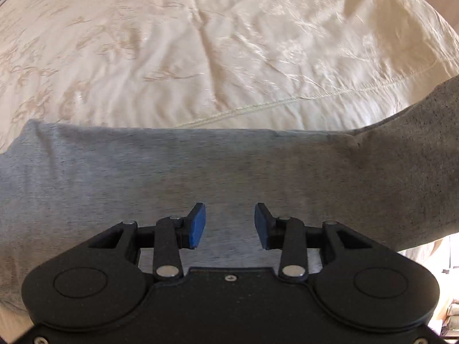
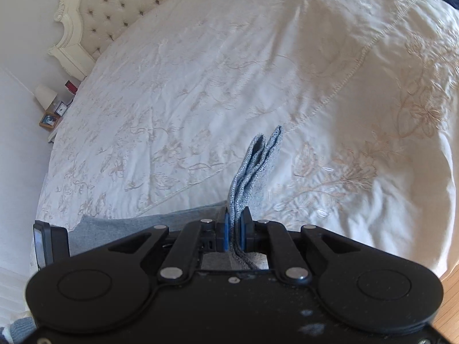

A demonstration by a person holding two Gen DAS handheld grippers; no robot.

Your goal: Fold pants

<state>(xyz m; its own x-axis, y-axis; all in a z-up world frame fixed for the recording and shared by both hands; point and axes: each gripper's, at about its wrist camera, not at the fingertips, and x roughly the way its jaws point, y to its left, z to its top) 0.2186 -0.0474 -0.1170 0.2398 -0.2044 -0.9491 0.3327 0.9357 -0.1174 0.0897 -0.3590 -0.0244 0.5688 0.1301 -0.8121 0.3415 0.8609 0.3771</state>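
the grey knit pants (image 1: 200, 172) lie spread on the bed (image 1: 172, 43), whose cream satin cover is creased and embroidered. the left gripper (image 1: 230, 226) hovers above them, fingers wide. the right gripper (image 2: 235, 232) pinches a folded pants edge (image 2: 258, 166), which stands up in ridged layers

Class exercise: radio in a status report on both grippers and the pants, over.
Left gripper open, above the grey pants. Right gripper shut on bunched pants edge. Pants spread on bedspread. Nothing in the way.
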